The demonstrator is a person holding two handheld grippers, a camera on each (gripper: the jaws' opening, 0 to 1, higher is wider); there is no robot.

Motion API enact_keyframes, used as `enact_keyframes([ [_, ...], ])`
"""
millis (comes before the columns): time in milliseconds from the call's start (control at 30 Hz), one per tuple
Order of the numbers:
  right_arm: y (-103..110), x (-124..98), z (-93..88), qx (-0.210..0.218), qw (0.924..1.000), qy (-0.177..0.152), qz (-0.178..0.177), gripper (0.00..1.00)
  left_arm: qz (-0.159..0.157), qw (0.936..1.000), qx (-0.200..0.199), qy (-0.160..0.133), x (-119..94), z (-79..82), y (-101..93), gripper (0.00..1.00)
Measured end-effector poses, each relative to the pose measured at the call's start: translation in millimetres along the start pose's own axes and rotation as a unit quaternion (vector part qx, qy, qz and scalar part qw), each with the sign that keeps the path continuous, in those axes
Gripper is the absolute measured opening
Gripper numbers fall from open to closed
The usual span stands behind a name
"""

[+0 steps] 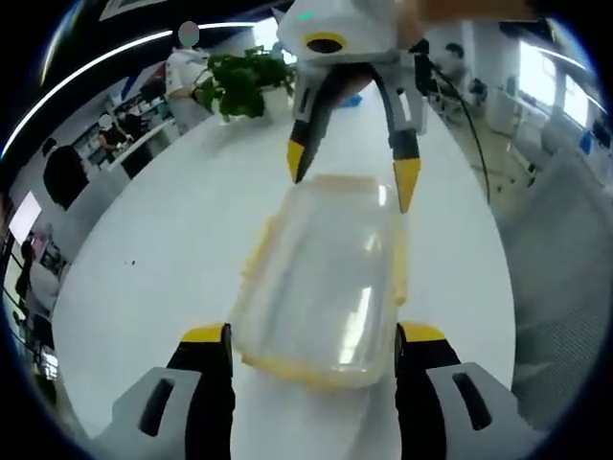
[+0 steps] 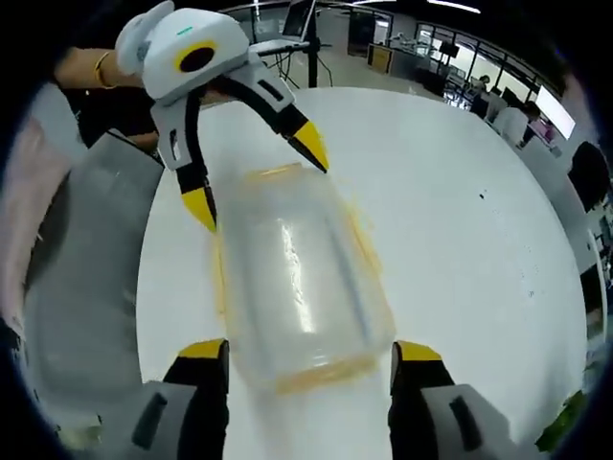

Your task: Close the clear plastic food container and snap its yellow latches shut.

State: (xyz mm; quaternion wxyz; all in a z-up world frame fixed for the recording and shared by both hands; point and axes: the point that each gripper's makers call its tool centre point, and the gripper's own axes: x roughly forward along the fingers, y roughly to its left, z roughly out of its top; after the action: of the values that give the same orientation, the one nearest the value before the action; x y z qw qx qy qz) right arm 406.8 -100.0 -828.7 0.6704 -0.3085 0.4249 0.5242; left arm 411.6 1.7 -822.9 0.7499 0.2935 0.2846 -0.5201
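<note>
In the left gripper view, the left gripper (image 1: pixel 311 345) has its yellow-tipped jaws spread wide on either side of the near end of the clear plastic food container (image 1: pixel 326 278), which lies lengthwise on the white tabletop (image 1: pixel 163 249), its lid on and its yellow latches (image 1: pixel 257 251) running along the edges. Across from it, the right gripper (image 1: pixel 352 174) comes in from the far end, jaws apart, their yellow tips poised at the container's far corners; whether they touch it is hard to tell. A potted plant (image 1: pixel 239 81) stands farther back on the tabletop. Over to the right gripper view: the right gripper (image 2: pixel 308 364) frames the container's (image 2: pixel 292 278) near end with its jaws wide apart, while the left gripper (image 2: pixel 259 177) reaches in from the far side, jaws open, tips at the far corners. The container sits diagonally on the tabletop (image 2: pixel 460 220), a grey chair (image 2: pixel 81 259) just off the tabletop's edge.
</note>
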Motion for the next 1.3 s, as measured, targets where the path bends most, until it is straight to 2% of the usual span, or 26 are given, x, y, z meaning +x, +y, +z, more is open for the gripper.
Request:
enact_keyframes([
  [267, -0.1, 6.2, 4.3, 0.001, 1.0, 0.009, -0.002, 0.68, -0.004, 1.0, 0.004, 0.001, -2.6, -4.0, 5.4, 0.66],
  [667, -5.9, 16.7, 25.9, 0.01, 0.9999, 0.005, -0.006, 0.68, -0.012, 0.9997, 0.016, 0.014, -10.4, -17.4, 24.6, 0.66],
  [1000, -18.8, 24.6, 40.3, 0.017, 0.9998, -0.008, -0.008, 0.68, -0.001, 0.9992, 0.033, 0.02, -8.2, -23.6, 42.4, 0.67],
  [1300, -33.3, 29.5, 49.9, 0.013, 0.9997, -0.016, -0.013, 0.69, -0.005, 0.9993, 0.033, 0.016, -7.1, -24.7, 58.3, 0.67],
])
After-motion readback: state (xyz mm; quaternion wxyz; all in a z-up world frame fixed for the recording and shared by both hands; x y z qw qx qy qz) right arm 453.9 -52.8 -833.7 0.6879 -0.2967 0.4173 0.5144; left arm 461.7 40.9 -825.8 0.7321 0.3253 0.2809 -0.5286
